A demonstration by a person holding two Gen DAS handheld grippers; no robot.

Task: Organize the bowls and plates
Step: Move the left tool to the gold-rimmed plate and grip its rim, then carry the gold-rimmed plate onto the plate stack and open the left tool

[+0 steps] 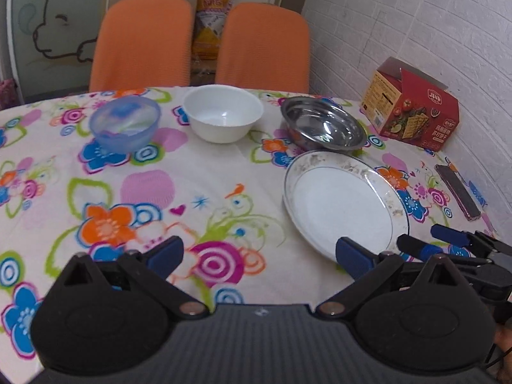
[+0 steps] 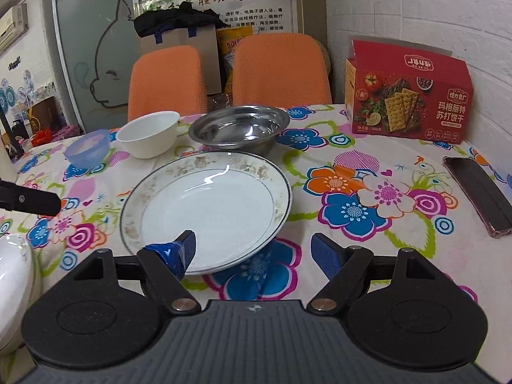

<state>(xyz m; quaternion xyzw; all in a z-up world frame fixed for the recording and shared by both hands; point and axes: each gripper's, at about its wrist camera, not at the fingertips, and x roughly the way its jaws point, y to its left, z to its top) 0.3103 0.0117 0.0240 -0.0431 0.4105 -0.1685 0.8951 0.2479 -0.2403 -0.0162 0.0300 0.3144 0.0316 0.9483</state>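
A white plate with a patterned rim lies on the flowered tablecloth, right of centre. Behind it stand a steel bowl, a white bowl and a translucent blue bowl in a row. My left gripper is open and empty, its right finger just over the plate's near edge. In the right wrist view the plate lies straight ahead. My right gripper is open, with its left finger above the plate's near rim. The steel bowl, white bowl and blue bowl stand beyond.
A red cracker box stands at the back right by the white wall. A dark phone lies near the table's right edge. Two orange chairs stand behind the table. A white dish shows at the lower left.
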